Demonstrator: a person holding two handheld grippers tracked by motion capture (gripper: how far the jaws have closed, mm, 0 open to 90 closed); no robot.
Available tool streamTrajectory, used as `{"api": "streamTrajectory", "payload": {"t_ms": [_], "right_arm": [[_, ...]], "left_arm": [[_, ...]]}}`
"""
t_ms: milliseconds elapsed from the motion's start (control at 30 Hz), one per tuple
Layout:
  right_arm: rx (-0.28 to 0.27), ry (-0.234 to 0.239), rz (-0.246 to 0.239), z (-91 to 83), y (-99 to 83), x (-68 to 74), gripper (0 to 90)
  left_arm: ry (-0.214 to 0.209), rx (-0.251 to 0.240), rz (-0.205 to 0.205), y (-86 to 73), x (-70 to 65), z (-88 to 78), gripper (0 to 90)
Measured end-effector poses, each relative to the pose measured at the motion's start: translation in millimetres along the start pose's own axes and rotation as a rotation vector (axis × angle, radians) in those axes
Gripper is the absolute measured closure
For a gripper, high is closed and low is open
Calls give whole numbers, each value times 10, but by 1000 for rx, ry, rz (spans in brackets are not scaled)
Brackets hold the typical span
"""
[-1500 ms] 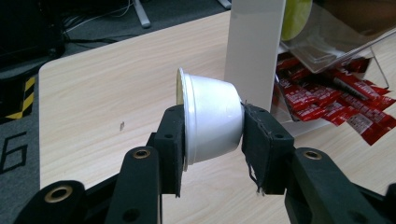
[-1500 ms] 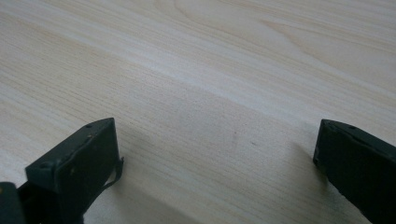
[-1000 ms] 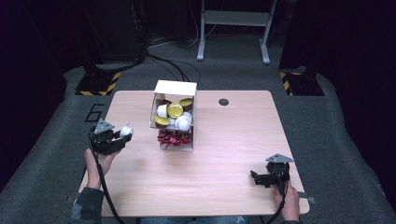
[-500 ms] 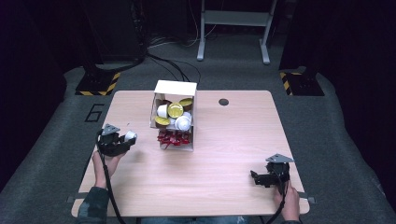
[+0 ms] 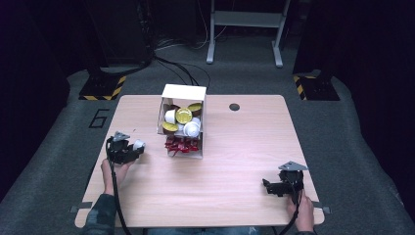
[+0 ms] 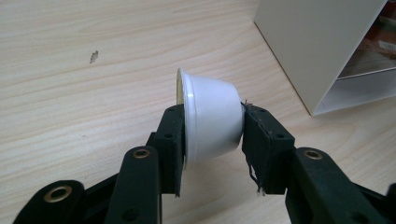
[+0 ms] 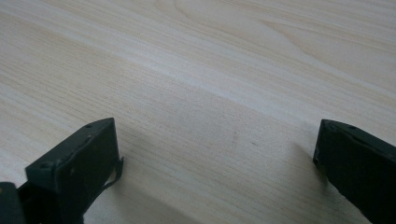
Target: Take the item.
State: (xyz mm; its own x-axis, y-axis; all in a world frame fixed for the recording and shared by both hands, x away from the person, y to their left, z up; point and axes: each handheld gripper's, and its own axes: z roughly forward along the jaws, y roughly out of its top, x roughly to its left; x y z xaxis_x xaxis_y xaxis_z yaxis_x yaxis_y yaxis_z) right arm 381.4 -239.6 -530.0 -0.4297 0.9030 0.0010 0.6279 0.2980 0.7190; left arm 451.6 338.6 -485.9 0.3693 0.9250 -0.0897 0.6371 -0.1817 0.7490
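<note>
Beside the white box (image 5: 182,93), the left gripper (image 6: 212,135) clamps a white cup (image 6: 210,119) sideways. Far right, the right gripper (image 7: 215,154) hangs wide open over the table (image 7: 210,70).

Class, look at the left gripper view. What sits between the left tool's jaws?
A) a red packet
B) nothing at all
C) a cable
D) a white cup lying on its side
D: in the left gripper view the left tool has both pads pressed against the sides of a white cup, tipped sideways above the table beside the box.
</note>
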Motion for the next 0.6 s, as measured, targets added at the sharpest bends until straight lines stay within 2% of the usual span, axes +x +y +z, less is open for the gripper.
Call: {"api": "streamTrajectory", "payload": {"t_ms": [167,200,333,400,467,500,600], "right_arm": [[0,0,0,0,0,0,0],[0,0,0,0,0,0,0],[-1,0,0,0,0,1,0],[0,0,0,0,0,0,0],[0,0,0,0,0,0,0],[0,0,0,0,0,0,0],[0,0,0,0,0,0,0]], "left_arm": [[17,13,-4,-14,-3,49,593],[26,16,9,-13,2,58,592],[27,31,-3,-32,6,87,589],[22,54,5,-42,26,91,587],[32,46,15,-57,24,98,586],[30,59,25,-66,24,105,584],[20,57,27,-107,19,127,578]]}}
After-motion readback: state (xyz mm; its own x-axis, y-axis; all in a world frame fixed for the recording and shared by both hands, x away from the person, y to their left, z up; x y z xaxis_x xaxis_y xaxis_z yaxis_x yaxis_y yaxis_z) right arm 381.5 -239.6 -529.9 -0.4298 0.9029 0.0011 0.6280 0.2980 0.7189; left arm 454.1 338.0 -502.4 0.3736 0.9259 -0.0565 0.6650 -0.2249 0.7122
